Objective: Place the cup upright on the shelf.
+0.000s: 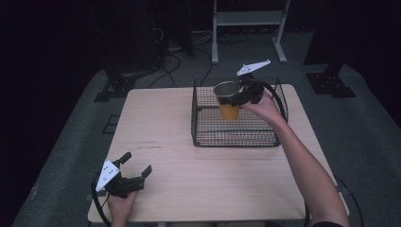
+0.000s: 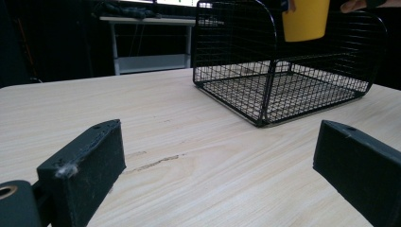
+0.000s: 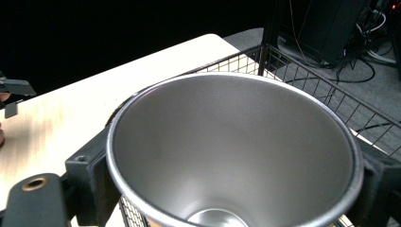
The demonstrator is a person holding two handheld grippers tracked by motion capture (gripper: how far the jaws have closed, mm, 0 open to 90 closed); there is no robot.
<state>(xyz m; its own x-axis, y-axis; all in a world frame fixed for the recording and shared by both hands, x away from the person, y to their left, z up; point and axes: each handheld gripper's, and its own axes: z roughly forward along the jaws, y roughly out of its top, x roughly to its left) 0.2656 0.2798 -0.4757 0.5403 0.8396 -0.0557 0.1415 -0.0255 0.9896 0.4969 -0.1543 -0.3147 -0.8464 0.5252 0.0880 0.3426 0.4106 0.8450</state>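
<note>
- The right gripper [image 1: 236, 98] has its black fingers [image 3: 90, 182] clamped on either side of a yellow tapered cup with a brushed-metal inside and a silver rim [image 1: 228, 101], gripping it just below the rim
- In the right gripper view the cup sits between the two fingers with its open mouth facing the camera, its steel bottom showing at the lower edge
- The cup is upright and held in the air above the black wire-mesh basket [image 1: 203, 137], over the basket's far middle part; in the left gripper view the cup's yellow base hangs clear of the basket's mesh floor
- The person's right hand [image 1: 265, 106] wraps the right gripper from the right side, the forearm running to the near right corner of the table, and the gripper's grey three-cornered plate rises above the basket's far rim
- The basket stands on the far right part of the light wooden table [image 1: 161, 123]
- The left gripper [image 1: 135, 166] has its fingers [image 2: 90, 165] spread wide apart with nothing between them, only bare table top showing in the gap
- It rests low at the near left corner of the table, held by the left hand [image 1: 122, 203], well apart from the basket and aimed toward it
- A white metal frame stands on the grey floor beyond the table's far edge
</note>
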